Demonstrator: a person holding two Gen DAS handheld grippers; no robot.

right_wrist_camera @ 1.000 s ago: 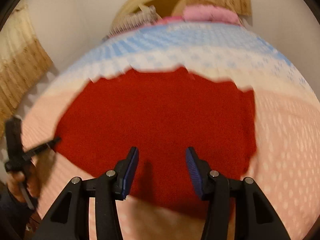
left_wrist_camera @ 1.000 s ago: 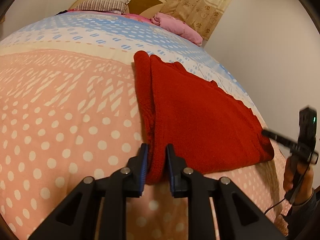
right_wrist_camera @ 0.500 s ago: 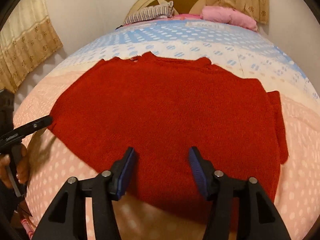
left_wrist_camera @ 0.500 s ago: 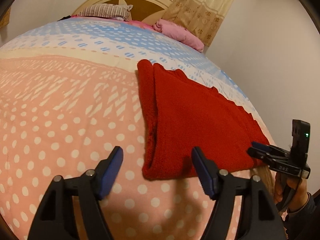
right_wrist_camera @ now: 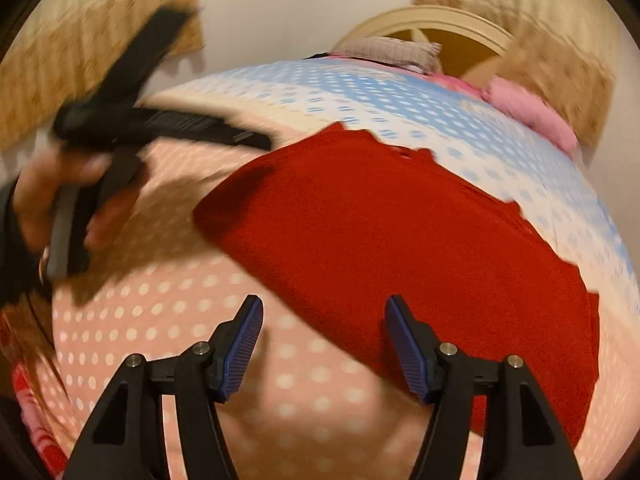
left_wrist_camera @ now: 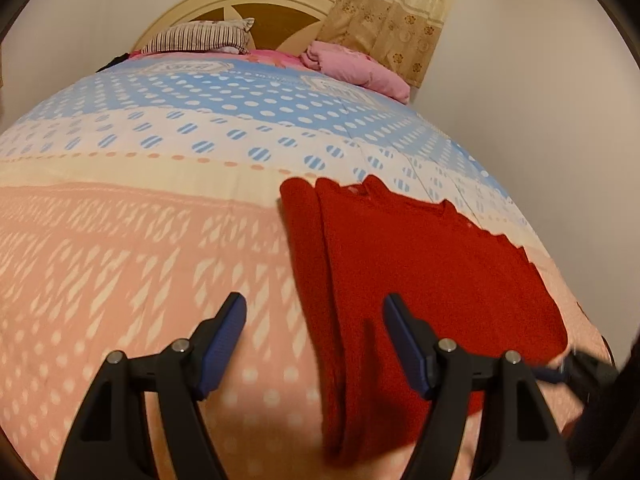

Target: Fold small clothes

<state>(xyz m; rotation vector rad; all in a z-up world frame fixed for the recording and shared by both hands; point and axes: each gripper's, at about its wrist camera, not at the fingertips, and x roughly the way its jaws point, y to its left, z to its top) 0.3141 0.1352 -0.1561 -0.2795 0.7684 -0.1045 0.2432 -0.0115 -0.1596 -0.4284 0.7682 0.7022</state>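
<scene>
Left gripper and right gripper alike, black angular finger arms, ribbed blue pads, silver screw heads at the joints, hand in a dark sleeve cuff

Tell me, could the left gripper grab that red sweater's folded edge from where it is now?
Probably yes. The left gripper is open with the red sweater's folded edge lying flat on the bedspread just ahead between its fingers, and nothing sits in the way.

Both wrist cams sit close above the bed, angled down toward the headboard. Shared: red sweater, striped pillow, pink blanket.
</scene>
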